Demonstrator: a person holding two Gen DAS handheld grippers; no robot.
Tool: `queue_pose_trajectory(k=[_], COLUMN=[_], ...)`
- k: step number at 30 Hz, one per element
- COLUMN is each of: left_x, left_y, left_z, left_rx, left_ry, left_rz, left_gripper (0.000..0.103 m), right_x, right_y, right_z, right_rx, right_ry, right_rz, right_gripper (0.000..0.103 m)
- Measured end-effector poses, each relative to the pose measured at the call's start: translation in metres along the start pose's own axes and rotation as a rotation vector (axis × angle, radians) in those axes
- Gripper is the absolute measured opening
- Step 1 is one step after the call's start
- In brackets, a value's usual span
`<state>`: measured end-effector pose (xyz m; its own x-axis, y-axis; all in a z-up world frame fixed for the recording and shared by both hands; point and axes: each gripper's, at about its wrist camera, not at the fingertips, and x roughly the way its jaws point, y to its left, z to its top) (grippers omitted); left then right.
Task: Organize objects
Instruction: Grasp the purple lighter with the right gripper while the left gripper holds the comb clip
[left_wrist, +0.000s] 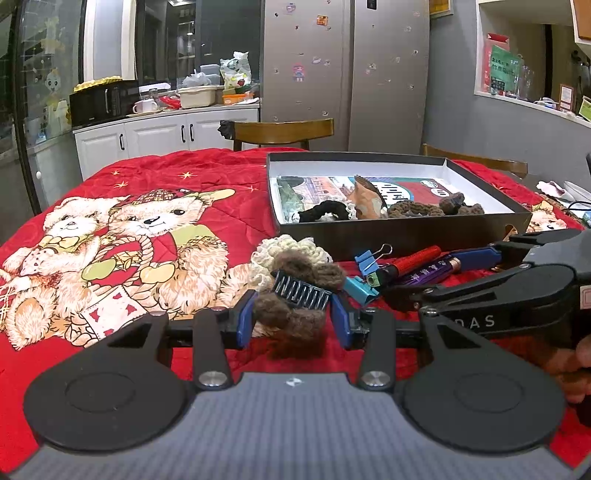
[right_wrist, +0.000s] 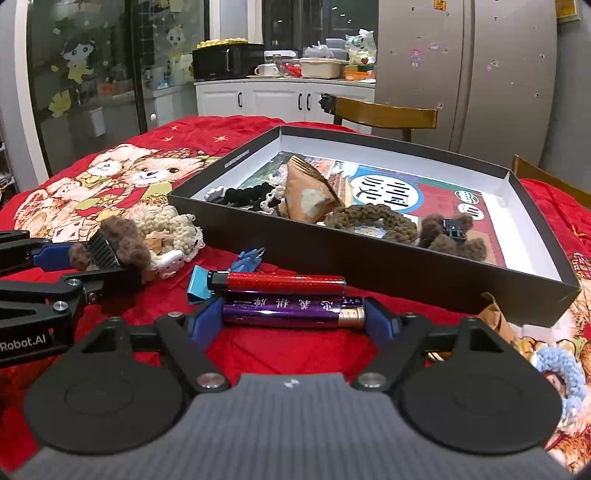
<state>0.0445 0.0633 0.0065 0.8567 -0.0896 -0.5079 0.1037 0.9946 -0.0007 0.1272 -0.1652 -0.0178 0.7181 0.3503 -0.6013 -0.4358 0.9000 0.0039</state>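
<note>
Landmark: black box (right_wrist: 373, 258), shallow and open-topped, sitting on the red bear-print quilt (left_wrist: 147, 192).

Left gripper (left_wrist: 293, 317): blue pads spread on either side of a brown fuzzy hair clip (left_wrist: 299, 291), just in front of the box's near wall. Pads close to the fuzz, yet contact hard to confirm; dark comb teeth visible on top, lower part of the fuzz hidden behind the crossbar. Not closed on it, by the look of the gaps.

Right gripper (right_wrist: 293, 319): pads bracketing the two ends of a purple lighter (right_wrist: 291, 312), lying lengthwise in front of the box's near wall. Left pad apparently against the purple end, right pad beside the copper cap; actual squeeze impossible to tell.

Red lighter (right_wrist: 277, 282) touching the purple one, on the box side of it. Blue binder clips (right_wrist: 201, 284) just left of the red lighter's end, partly covered by it. Cream crocheted scrunchie (right_wrist: 170, 225) behind the brown clip, near the box's left corner, half hidden.

Inside the box: black scrunchie (right_wrist: 243, 197), tan paper-like wedge (right_wrist: 308, 192), brown knitted ring (right_wrist: 369, 219), another brown fuzzy clip (right_wrist: 448, 234), over a printed sheet (right_wrist: 391, 192) mostly covered. Light blue crocheted piece (right_wrist: 561, 369) right of the box's near corner, cut off by the frame edge.
</note>
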Motion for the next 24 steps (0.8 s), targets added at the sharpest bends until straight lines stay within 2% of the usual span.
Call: queue_pose_trajectory(k=[7, 24], left_x=[-0.001, -0.014], left_y=[-0.001, -0.004], left_z=[0.0, -0.001], left_rx=[0.005, 0.014], left_ry=[-0.005, -0.084], left_rz=[-0.005, 0.0], left_gripper=[0.048, 0.048], right_x=[-0.004, -0.02], right_y=[-0.006, -0.019], right_z=[-0.001, -0.004], right_rx=[0.034, 0.136], right_ry=[-0.024, -0.112], right_rz=[-0.011, -0.059], right_gripper=[0.081, 0.081])
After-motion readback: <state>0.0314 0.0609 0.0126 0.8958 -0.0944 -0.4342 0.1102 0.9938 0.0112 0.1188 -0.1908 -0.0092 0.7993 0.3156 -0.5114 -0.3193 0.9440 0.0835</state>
